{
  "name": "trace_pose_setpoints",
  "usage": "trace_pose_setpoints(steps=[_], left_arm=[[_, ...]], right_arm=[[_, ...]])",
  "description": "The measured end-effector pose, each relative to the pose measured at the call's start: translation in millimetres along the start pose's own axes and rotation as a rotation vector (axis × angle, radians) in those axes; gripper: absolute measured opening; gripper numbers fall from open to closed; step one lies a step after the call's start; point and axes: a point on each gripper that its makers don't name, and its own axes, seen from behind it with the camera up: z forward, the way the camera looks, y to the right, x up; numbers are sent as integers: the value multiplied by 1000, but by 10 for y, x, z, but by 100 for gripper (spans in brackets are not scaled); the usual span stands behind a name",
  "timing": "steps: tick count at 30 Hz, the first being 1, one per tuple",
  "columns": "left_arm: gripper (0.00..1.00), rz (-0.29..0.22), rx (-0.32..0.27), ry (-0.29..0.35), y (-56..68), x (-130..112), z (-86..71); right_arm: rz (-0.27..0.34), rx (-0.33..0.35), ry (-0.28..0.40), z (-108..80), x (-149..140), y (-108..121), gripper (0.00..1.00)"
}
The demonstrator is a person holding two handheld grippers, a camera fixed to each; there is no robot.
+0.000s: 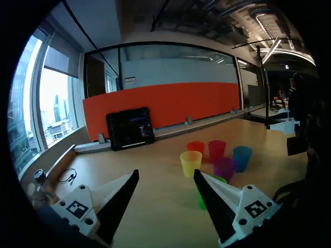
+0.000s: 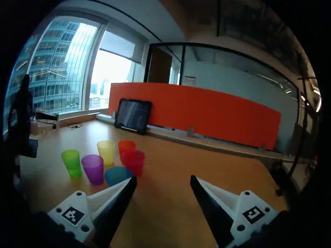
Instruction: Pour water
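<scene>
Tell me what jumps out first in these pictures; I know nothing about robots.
Six bright translucent plastic cups stand huddled on the pale wooden table. Behind them a long orange partition panel runs across the table's far side, with a black tablet propped up before it. Up close, the open left gripper and open right gripper frame each view with pointed black-and-white fingers.

From my left gripper (image 1: 165, 171), the table (image 1: 157, 211) lies bare between the spread fingers and off to the left, as far as the tablet (image 1: 129, 128). The cups (image 1: 217, 151) block the right side, with the green cup (image 1: 199, 200) just beside my right finger. From my right gripper (image 2: 162, 177), the cups (image 2: 93, 167) crowd the left. Ahead and to the right is open wood up to the orange partition (image 2: 215, 111).
</scene>
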Motion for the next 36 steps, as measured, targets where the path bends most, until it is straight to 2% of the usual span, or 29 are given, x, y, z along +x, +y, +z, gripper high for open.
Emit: trace_pose_setpoints(steps=[11, 17, 20, 26, 36], left_arm=[[98, 9, 147, 79, -187, 106, 16], [98, -3, 231, 123, -348, 167, -16], [98, -5, 255, 140, -395, 203, -21], [98, -22, 266, 161, -387, 194, -11], [99, -43, 291, 205, -436, 170, -52]], right_arm=[[67, -172, 147, -71, 278, 325, 100], [70, -284, 203, -153, 356, 510, 100], [64, -315, 224, -193, 391, 522, 100], [78, -345, 253, -250, 421, 501, 100], [94, -361, 236, -311, 337, 452, 100]])
